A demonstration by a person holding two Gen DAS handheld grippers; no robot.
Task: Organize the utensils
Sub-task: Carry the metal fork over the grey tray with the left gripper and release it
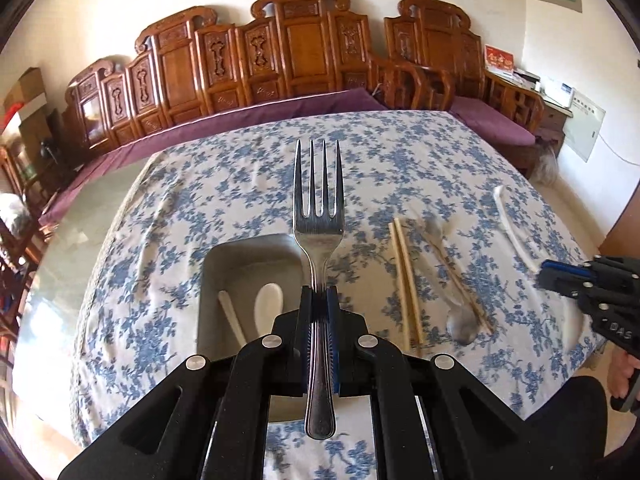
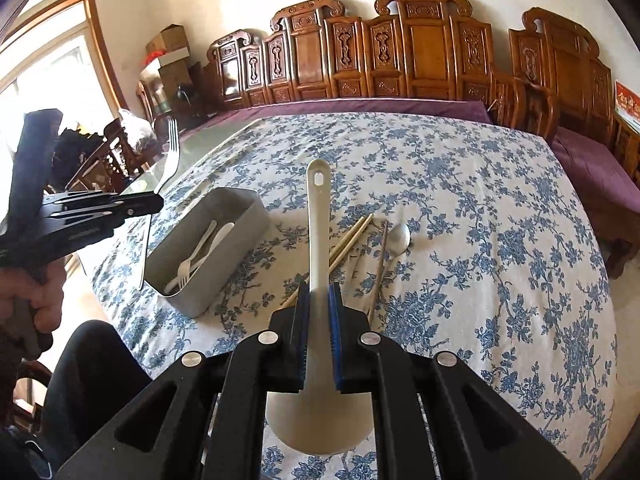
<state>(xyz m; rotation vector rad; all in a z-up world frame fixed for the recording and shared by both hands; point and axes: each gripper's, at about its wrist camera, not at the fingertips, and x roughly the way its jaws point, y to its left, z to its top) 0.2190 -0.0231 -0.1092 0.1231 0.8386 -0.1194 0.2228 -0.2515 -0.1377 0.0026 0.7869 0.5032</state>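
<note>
My left gripper [image 1: 319,292] is shut on a steel fork [image 1: 319,208], tines pointing away, held in the air over the grey tray [image 1: 212,280]. Inside the tray lie a white spoon [image 1: 269,300] and other white plastic cutlery [image 2: 192,260]. My right gripper [image 2: 319,288] is shut on a long white ladle [image 2: 318,216], its bowl toward the camera and its handle pointing away, above the table. The right wrist view shows the left gripper [image 2: 154,202] and fork [image 2: 173,152] at the left, over the tray [image 2: 232,268]. The right gripper [image 1: 548,276] shows at the right edge.
On the blue-flowered tablecloth [image 2: 480,240], right of the tray, lie a pair of wooden chopsticks [image 1: 406,280], a metal spoon [image 1: 460,320] and another pair of chopsticks [image 2: 380,264]. A carved wooden bench [image 1: 300,60] with purple cushions stands behind the table. A person's hand [image 2: 36,296] grips the left tool.
</note>
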